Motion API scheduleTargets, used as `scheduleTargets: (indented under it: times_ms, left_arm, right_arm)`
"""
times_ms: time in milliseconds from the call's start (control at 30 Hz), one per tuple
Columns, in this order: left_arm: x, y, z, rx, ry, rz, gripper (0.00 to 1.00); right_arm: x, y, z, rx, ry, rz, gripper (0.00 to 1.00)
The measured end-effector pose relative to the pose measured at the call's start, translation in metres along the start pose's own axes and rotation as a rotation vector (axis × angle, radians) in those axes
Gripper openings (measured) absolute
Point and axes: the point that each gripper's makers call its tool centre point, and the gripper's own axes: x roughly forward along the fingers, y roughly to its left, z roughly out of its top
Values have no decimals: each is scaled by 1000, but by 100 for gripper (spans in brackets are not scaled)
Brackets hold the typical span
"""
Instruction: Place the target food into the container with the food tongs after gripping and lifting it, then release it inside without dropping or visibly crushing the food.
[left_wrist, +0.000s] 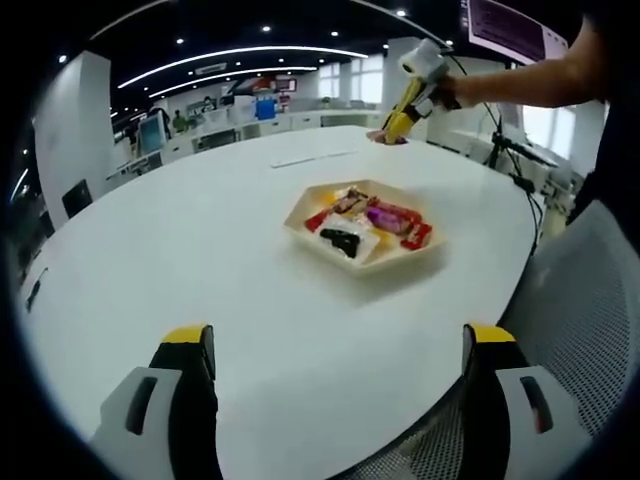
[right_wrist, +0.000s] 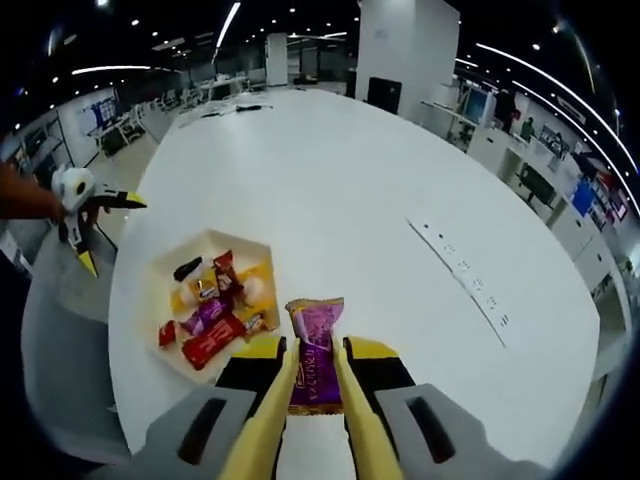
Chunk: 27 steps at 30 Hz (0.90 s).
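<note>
Hidden: tongs (right_wrist: 262, 425) tips under purple snack packet (right_wrist: 316, 355).
Right claw (right_wrist: 312, 385): closed on tongs, packet pinched.
Left claw (left_wrist: 338, 345): wide open, empty.
Tray (right_wrist: 160, 275): near table (right_wrist: 400, 180) edge.

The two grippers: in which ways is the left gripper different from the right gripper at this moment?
The left gripper has its jaws wide apart with nothing between them; the right gripper is closed on a purple snack packet. The left gripper hangs near the table edge, back from the hexagonal tray; the right gripper, seen from the left gripper view, is down at the table beyond the tray. Both have yellow tips and grey bodies.
</note>
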Motion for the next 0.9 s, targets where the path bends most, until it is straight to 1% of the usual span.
scheduleTargets:
  times_ms: [133,200,333,467,633,900]
  left_arm:
    - [1,1,-1,-1,-1,-1,99]
    - [0,0,2,-6,-11,0,99]
    - [1,1,0,-2,-6,2,99]
    - [0,2,2,-2,-14,8,99]
    - [-1,2,3,2,-18,11,99]
    - [-1,3,4,4,-20,15,99]
  right_arm:
    - [4,11,9,-7,-10,17,22]
    - [6,18,15,-12,-17,27,22]
    - [10,33,28,-16,-38,49,22]
    - [16,55,40,-32,-51,79,22]
    - [22,82,51,-54,-64,119,22]
    - [34,123,59,-109,-51,184,22]
